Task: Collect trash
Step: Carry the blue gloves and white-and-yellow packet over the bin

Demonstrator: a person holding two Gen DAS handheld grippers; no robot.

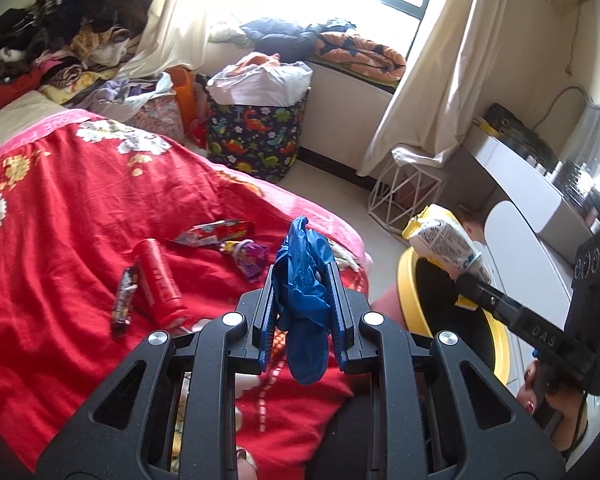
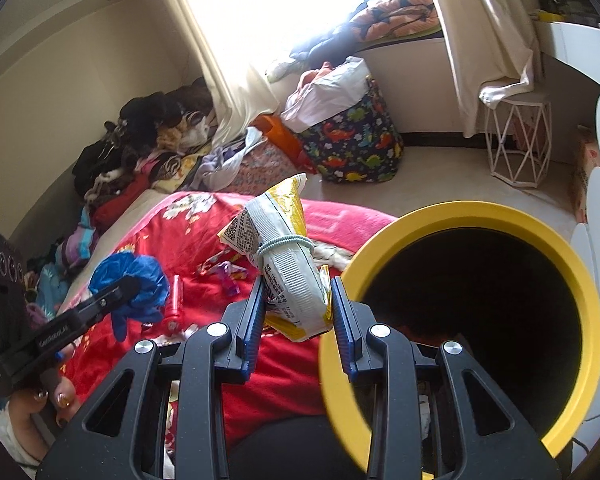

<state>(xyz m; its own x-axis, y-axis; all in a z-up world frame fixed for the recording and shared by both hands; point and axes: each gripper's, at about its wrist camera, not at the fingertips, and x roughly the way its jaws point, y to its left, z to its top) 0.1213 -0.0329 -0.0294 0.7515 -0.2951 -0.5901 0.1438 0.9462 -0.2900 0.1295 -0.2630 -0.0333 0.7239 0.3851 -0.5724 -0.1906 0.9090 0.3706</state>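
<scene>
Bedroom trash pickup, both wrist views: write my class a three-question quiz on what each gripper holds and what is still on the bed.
1. True or false: the left gripper is shut on a crumpled blue plastic bag.
2. What does the right gripper hold? A) a red tube B) a yellow and white snack bag bound with a band C) nothing
3. Name the container with the yellow rim that stands beside the bed.

Key
1. True.
2. B: the snack bag sits between its pads.
3. The trash bin. A red tube and several wrappers lie on the red blanket, not yet collected.
</scene>
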